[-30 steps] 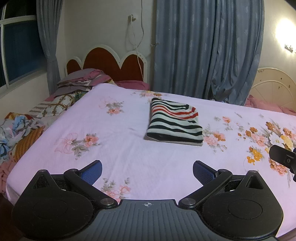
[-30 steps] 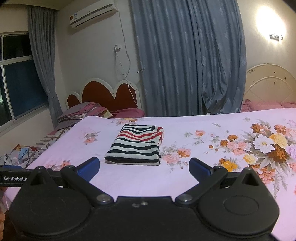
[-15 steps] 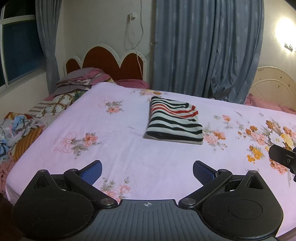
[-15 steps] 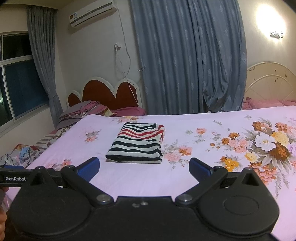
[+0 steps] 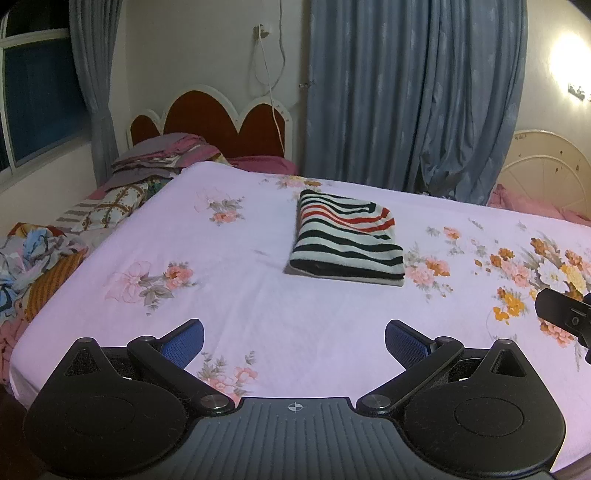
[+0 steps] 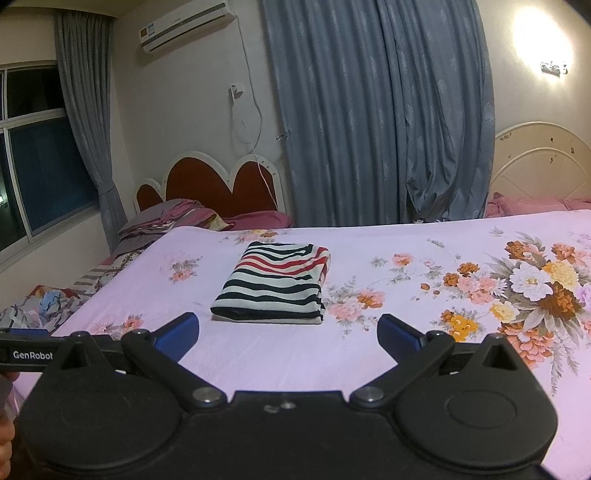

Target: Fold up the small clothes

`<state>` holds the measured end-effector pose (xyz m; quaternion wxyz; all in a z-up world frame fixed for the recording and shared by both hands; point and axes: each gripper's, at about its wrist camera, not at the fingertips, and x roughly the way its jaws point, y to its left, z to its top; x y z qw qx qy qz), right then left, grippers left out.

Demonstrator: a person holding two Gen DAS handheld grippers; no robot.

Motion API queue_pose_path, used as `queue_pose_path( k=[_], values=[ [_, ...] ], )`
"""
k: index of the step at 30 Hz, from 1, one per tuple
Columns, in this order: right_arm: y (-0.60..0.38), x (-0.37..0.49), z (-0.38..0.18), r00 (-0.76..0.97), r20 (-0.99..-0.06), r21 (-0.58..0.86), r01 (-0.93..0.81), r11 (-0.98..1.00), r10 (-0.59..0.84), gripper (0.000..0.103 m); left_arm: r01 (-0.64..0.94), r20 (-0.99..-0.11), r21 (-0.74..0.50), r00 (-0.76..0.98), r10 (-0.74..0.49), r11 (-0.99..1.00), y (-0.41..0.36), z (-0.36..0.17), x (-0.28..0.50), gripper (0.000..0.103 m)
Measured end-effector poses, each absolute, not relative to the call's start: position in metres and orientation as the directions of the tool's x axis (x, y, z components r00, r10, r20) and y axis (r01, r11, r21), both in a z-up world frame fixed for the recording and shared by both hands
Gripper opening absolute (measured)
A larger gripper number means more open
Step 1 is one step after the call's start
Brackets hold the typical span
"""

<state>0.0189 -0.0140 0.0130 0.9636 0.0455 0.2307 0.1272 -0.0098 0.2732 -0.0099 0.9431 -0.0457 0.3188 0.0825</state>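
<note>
Striped garment (image 5: 345,240) first: a small knit piece in black, white and red bands, lying on the pink floral bed sheet (image 5: 229,302) near the middle of the bed, well ahead of both my tools. It sits as a neat, thick rectangle with squared edges and layers stacked at the near edge, so I judge this piece folded and done. In the right wrist view the same striped garment (image 6: 275,282) looks just as tidy, with no sleeve or hem sticking out.

My left tool (image 5: 293,341) hangs over the near edge of the bed with its blue pads spread wide and nothing between them. My right tool (image 6: 288,332) is likewise spread and empty, apart from the cloth. Neither touches the garment.

What is left is harder to say. Off the far left side of the bed I see a heap of mixed cloth (image 5: 33,258) and a stack of bedding (image 5: 162,155) by the headboard (image 5: 210,118); whether any of it is small clothing waiting for me, I cannot tell. Nothing unfolded lies on the sheet itself.

For writing: the left tool's body, seen at the left edge of the right wrist view, reads "GenRobot" (image 6: 32,355). The air conditioner (image 6: 188,26) carries a small label too blurred to read.
</note>
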Motion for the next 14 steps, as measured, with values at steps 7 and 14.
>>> queue_pose_path(
  k=[7,14],
  values=[
    [-0.017,0.021,0.007,0.856,-0.444,0.151,-0.221,0.964,0.265,0.102,-0.160,-0.611,-0.038,0.785,0.104,0.986,0.269,-0.016,-0.005,0.103],
    [-0.024,0.028,0.003,0.850,-0.461,0.152,-0.208,0.966,0.256,0.102,-0.159,-0.612,-0.035,0.784,0.104,0.987,0.268,-0.025,0.010,0.103]
  ],
)
